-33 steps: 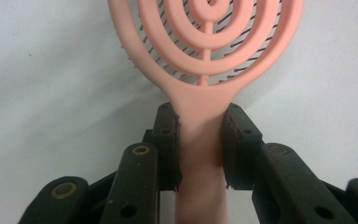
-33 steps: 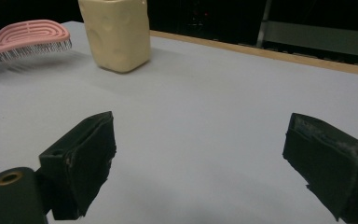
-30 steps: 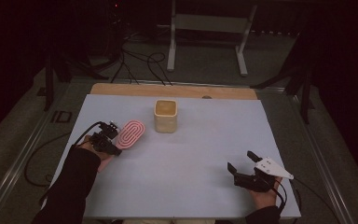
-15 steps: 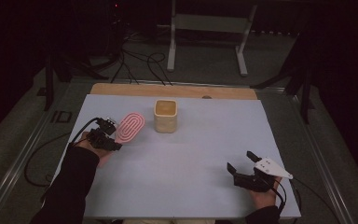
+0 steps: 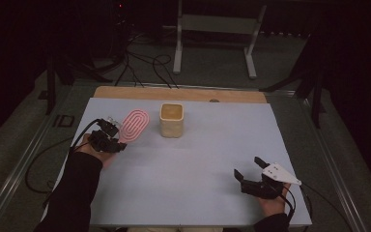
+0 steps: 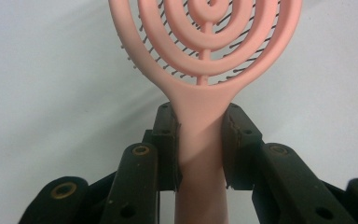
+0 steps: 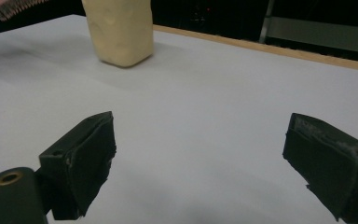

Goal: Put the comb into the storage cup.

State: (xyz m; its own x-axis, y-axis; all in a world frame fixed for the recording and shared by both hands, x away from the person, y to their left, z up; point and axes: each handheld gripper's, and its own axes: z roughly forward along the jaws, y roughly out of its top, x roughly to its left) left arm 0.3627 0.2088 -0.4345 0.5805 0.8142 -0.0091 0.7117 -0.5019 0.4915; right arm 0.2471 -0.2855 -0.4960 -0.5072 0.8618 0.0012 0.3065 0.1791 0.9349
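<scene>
Gripping a pink brush (image 6: pixel 205 70) by its handle, the left gripper (image 5: pixel 112 140) holds it just left of the cup (image 5: pixel 172 120); light, stiff plastic, probably slick, best clamped at the neck. Right gripper (image 5: pixel 249 170) rests wide open, empty.

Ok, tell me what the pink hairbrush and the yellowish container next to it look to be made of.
Pink hairbrush: looks like moulded plastic, matte and smooth, with an open frame of concentric loops and thin dark bristles showing behind it. The left hand-held gripper clamps its handle.

Yellowish container: probably soft plastic or silicone; its walls are matte and slightly dimpled, with rounded corners. The look leaves the exact material open.
</scene>
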